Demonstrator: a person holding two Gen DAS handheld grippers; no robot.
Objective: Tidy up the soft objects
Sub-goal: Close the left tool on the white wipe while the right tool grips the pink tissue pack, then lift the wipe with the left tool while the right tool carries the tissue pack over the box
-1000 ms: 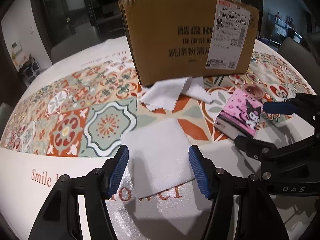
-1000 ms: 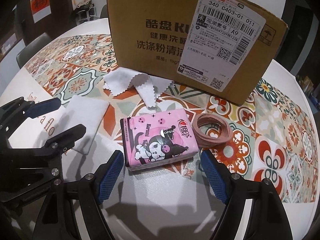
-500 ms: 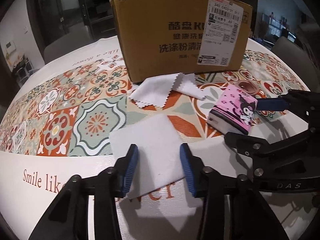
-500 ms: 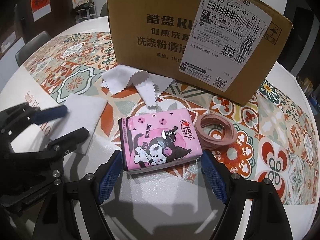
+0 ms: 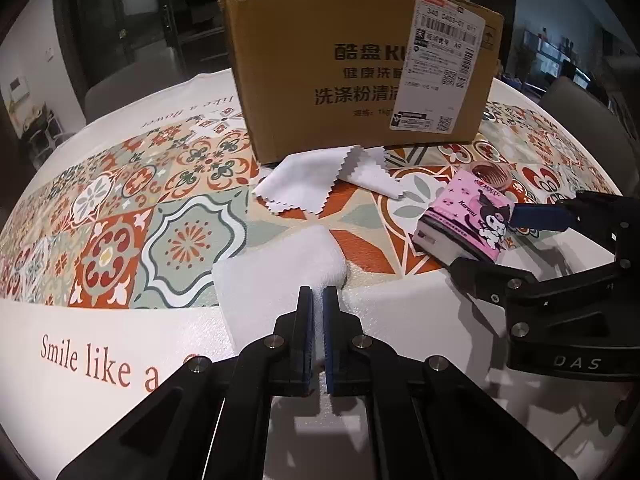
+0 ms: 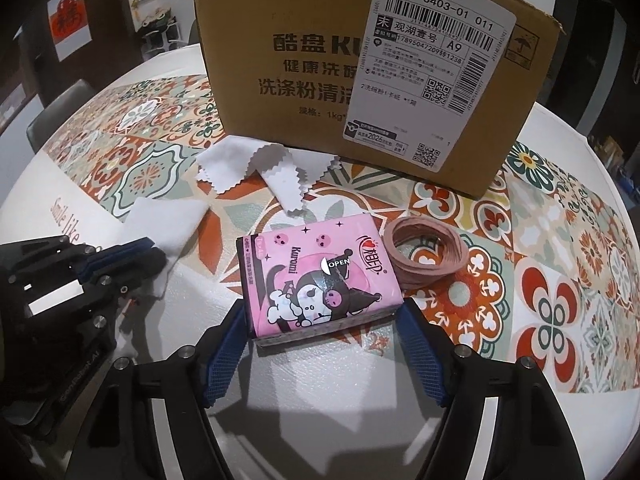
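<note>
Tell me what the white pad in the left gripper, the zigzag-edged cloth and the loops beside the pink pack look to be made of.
White pad: probably soft fleecy fabric or foam; matte, and it bunches where the left gripper pinches it.
Zigzag-edged cloth: thin smooth fabric, likely microfibre; pinked edges, limp folds.
Loops: apparently rubber or elastic bands; dull pinkish brown, thin, stacked in a coil.

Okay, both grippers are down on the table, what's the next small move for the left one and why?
Probably lift the left gripper straight up a little. Its fingers look shut on the near edge of the white pad, which is bunched between them yet mostly flat on the table. A short lift would show whether the grip holds before carrying it toward the cardboard box.
</note>
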